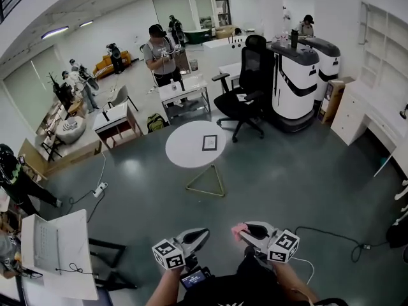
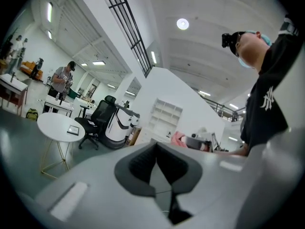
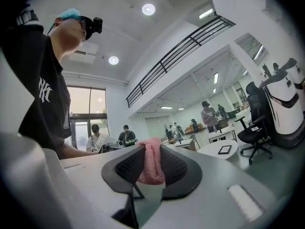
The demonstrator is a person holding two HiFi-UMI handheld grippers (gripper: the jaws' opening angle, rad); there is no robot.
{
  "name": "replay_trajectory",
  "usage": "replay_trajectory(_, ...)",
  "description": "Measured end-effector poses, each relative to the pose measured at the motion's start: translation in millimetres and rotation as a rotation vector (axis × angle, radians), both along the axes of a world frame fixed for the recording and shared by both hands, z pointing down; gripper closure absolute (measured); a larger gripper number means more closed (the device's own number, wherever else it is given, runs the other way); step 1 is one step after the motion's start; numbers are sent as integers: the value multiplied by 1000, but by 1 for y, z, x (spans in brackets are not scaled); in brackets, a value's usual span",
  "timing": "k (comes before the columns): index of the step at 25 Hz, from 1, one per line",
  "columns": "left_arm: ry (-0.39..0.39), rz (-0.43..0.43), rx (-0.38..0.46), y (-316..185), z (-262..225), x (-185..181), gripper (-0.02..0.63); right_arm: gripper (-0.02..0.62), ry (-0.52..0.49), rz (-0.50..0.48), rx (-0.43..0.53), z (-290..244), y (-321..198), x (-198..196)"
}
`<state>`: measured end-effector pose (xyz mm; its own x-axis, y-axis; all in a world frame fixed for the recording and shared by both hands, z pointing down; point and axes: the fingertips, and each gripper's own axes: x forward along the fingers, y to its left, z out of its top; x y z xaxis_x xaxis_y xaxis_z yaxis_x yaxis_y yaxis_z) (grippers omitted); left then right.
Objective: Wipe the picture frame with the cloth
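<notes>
Head view: the picture frame [image 1: 210,143] lies flat on the round white table [image 1: 182,158], well apart from the right gripper [image 1: 245,230], which pinches the pink cloth [image 1: 238,229].

Left gripper view: the left gripper [image 2: 156,151] has its 2 jaws pressed together, empty. A white monogram marks the person's black shirt [image 2: 269,104].

Right gripper view: the cloth sits clamped between the jaws.

My head camera looked forward and steeply down across the room, with my left gripper [image 1: 203,233] and right gripper [image 1: 246,231] close at its bottom edge. Each gripper's camera sat just behind its own jaws, facing level along them, so they filled the lower frame. All three views shared the round white table [image 1: 182,150], far ahead, and the black office chair [image 1: 252,75] beyond it.
</notes>
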<state>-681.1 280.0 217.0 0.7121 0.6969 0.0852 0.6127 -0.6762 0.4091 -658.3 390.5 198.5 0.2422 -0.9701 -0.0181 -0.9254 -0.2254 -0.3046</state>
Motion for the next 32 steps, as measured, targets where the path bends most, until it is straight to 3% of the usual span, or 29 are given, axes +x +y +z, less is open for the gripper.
replay_trajectory(12,37,-63,43,40,-26,194,603,508,38,-70,29,-10,42,196)
replay_trajectory(23,-26,-142,8,37,11,295,603,508,-15,-131,1,25,42,303)
replay_trajectory(32,-40,-113,-18,20,34,409,603,508,-25,-108,-35,44,24,411)
